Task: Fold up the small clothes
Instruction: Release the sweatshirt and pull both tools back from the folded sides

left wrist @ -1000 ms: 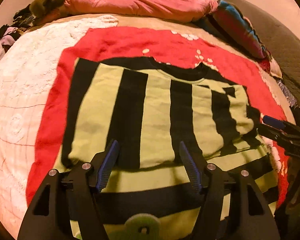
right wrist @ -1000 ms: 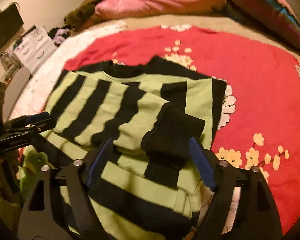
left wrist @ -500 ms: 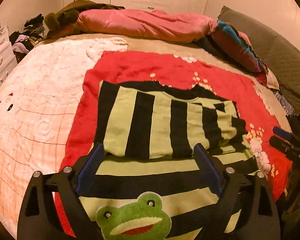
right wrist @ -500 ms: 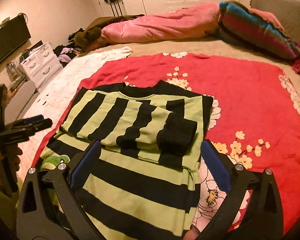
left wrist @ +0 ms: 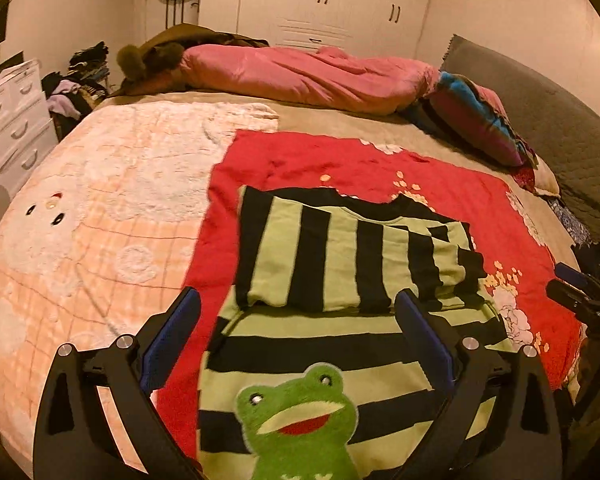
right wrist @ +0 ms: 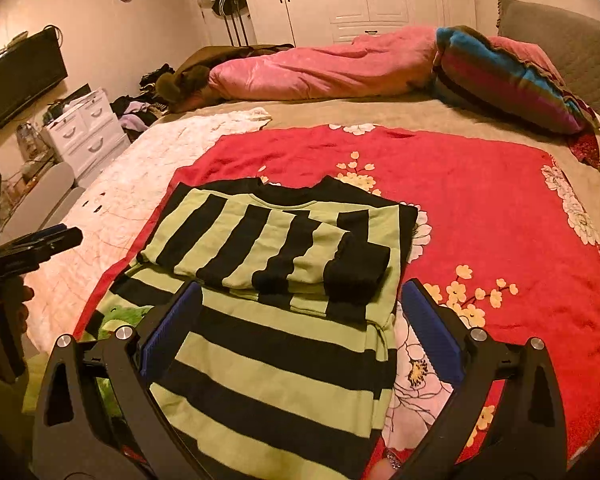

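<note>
Green frog patch (left wrist: 300, 420) clear only in left view; both hand-held grippers (left wrist: 298, 344) (right wrist: 300, 328) agape, empty.

Frog patch (left wrist: 296, 420) cut off below (sweater (left wrist: 340, 280) hem too).

My left wrist camera looks forward along my left gripper (left wrist: 298, 336), raised above the near edge of the bed and tilted down toward it. My right wrist camera looks the same way along my right gripper (right wrist: 300, 322), from a position further right. Both views face the wardrobe doors (left wrist: 320, 4) on the far wall. Both sit close over the striped sweater (left wrist: 352, 264), which fills the lower centre of each frame. The shared area covers the sweater, the red blanket (right wrist: 480, 208) and the pink duvet (right wrist: 320, 68). Each camera catches the other gripper at its frame edge: the right one at the left view's right edge, the left one at the right view's left edge.
</note>
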A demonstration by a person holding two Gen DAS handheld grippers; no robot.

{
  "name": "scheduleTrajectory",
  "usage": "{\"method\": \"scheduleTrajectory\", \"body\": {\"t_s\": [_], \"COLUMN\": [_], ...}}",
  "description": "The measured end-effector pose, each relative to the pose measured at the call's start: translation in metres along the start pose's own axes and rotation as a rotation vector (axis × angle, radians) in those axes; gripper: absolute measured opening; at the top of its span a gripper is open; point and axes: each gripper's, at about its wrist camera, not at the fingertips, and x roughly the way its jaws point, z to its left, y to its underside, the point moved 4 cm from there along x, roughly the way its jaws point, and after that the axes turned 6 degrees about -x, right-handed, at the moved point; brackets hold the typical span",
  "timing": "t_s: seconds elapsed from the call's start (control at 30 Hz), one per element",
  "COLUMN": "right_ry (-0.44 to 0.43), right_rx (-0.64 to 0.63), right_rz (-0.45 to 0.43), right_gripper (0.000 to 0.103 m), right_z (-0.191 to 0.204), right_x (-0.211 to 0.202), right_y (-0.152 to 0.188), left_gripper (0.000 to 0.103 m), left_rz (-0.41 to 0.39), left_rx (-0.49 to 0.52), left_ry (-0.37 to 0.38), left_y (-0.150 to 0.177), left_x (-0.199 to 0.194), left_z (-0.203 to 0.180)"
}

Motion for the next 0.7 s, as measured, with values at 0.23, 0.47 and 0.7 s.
{"method": "scheduleTrajectory", "body": {"t_s": [0.23,0.47,0.7], "right_ry": [0.003,0.013,0.014], "right_rx": [-0.021,-0.036,-0.040], "right_rz": [0.000,0.006,0.022], "right_gripper": [0.094,0.094,0.094], "right_z": [0.009,0.013,0.017], "right_x": [-0.013,-0.027,-0.040], "right_y": [0.005,0.014,0.028], "left_gripper": [0.097,0.097,0.097], "left_rz": [-0.022,-0.027,-0.018], "left_rx": [-0.006,-0.015,-0.008], "left_ry": [-0.021,-0.041,-0.067], "left_y": [0.005,0.018,0.034], "left_x": [-0.022,-0.040,-0.051], "left_z": [0.014,0.027,0.039]}}
